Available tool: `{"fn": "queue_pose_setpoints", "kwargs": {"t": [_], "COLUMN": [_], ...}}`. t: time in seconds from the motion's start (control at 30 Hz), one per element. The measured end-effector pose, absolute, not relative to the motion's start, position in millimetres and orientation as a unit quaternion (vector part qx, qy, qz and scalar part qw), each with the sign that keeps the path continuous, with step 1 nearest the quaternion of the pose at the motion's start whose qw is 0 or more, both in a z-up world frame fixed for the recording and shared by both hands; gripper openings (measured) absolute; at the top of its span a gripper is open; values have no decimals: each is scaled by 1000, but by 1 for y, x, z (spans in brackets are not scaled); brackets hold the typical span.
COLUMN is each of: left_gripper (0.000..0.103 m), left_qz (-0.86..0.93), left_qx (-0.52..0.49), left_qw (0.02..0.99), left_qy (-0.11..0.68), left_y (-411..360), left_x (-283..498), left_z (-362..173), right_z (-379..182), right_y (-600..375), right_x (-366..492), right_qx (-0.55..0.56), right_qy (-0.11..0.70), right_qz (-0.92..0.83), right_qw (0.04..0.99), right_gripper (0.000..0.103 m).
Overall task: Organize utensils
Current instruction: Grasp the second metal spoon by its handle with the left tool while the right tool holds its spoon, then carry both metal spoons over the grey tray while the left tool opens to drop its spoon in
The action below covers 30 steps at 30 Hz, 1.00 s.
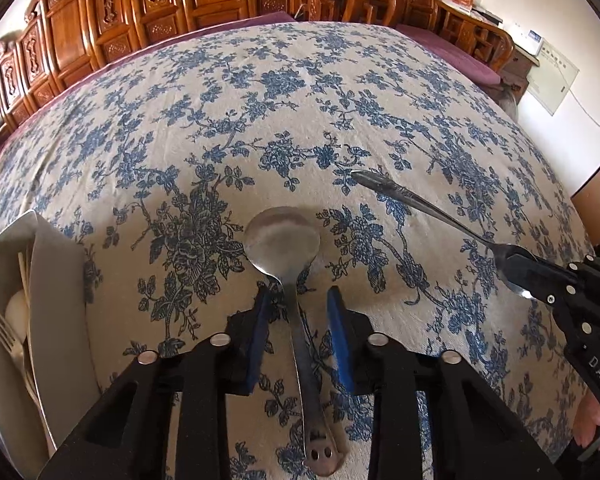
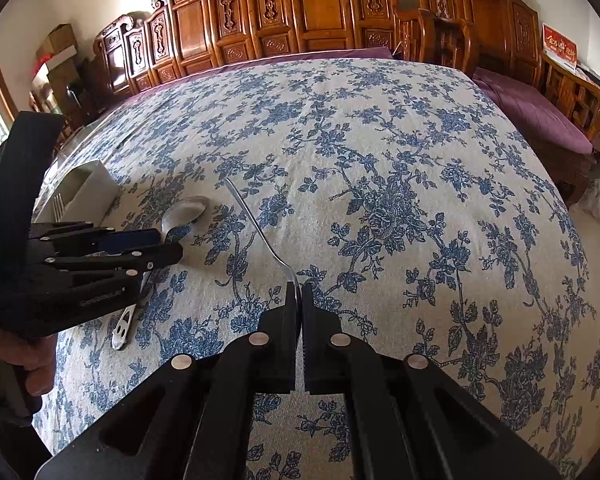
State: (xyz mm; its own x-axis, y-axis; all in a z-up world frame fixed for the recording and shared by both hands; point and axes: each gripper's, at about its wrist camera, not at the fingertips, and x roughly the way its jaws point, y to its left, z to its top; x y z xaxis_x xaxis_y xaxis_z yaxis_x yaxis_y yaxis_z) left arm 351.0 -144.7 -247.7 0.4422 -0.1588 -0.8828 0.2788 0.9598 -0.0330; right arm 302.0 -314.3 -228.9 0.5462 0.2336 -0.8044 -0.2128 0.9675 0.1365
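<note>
Pinching a slim steel fork (image 2: 260,232), right tongs (image 2: 301,292) clench; left tongs (image 1: 300,300) straddle a round-bowled spoon (image 1: 283,240), released.

Tablecloth (image 1: 300,92): woven cloth, matt, slightly rough weave, cream with blue floral print. Large spoon (image 1: 284,236): polished metal, glossy bowl with dull reflection, smooth handle. Small utensil (image 2: 252,220): shiny metal, thin smooth handle, embossed end in left view. Left gripper (image 1: 298,304): matt black plastic, bright metal pins, blue pads (image 1: 338,332) that look rubbery. Right gripper (image 2: 301,292): same matt black plastic, ribbed inner faces. Utensil holder (image 1: 56,280): smooth pale plastic or ceramic, cannot tell which, satin finish. Fork (image 1: 2,332) inside: metal. Carved furniture (image 2: 316,4): varnished wood, glossy. Cushion (image 2: 536,112): purple cloth, matt.
</note>
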Motion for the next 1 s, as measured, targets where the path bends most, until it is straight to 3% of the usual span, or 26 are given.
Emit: {"fn": "queue_pose_setpoints", "kwargs": {"t": [0.07,0.17,1.0], "left_gripper": [7,5,5], "left_qz": [-124,-133,-144], "left_qx": [63,57,70], "left_qw": [849,847,880], "left_qy": [510,512,446], "left_y": [-144,-141,-131], "left_x": [351,350,305], "left_z": [-248,-248,-201], "right_z": [-229,-229,-223], "right_y": [-314,-313,-304], "right_x": [302,303,295], "right_qx": [11,11,10], "right_qy": [459,459,450], "right_qz": [128,127,123], "right_qw": [879,879,885], "right_gripper": [3,3,3]}}
